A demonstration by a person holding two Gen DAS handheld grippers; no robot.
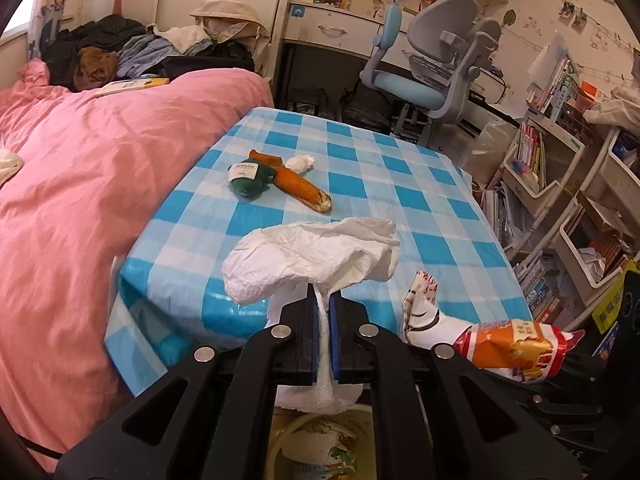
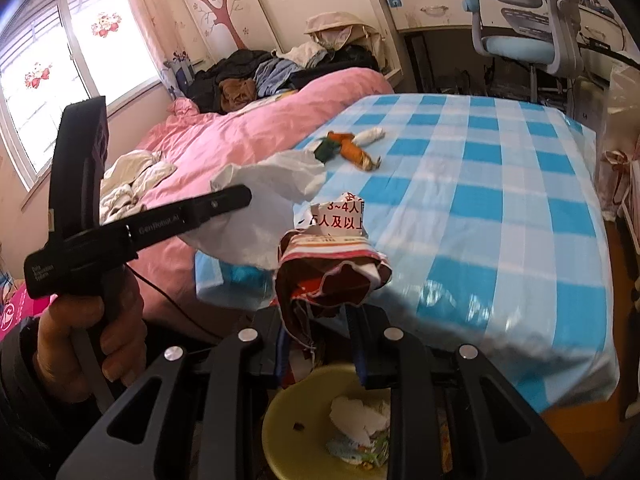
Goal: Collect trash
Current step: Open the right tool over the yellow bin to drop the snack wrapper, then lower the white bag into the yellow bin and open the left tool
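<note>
Left gripper (image 1: 325, 312): jaws fully closed, pinching crumpled white tissue paper (image 1: 312, 256); tissue balloons above fingertips, tail hangs below. Right gripper (image 2: 316, 320): jaws partly closed, clamped on torn red-orange-white snack wrapper (image 2: 332, 264). Both held over near edge of blue-white checked cloth surface (image 2: 500, 208), above yellow-green round bin (image 2: 296, 412) holding scraps. Still on surface, far side: orange wrapper (image 1: 304, 190), green wrapper (image 1: 250, 180), small white wad (image 1: 301, 163), clustered. Pink bed (image 1: 72, 184) abuts surface's left edge; surface's middle and right bare.

Wrappers (image 1: 280, 178) on table (image 1: 420, 208), bed (image 1: 80, 184) left of it; bin (image 2: 304, 420) below table's near edge, chair (image 1: 436, 68) behind
</note>
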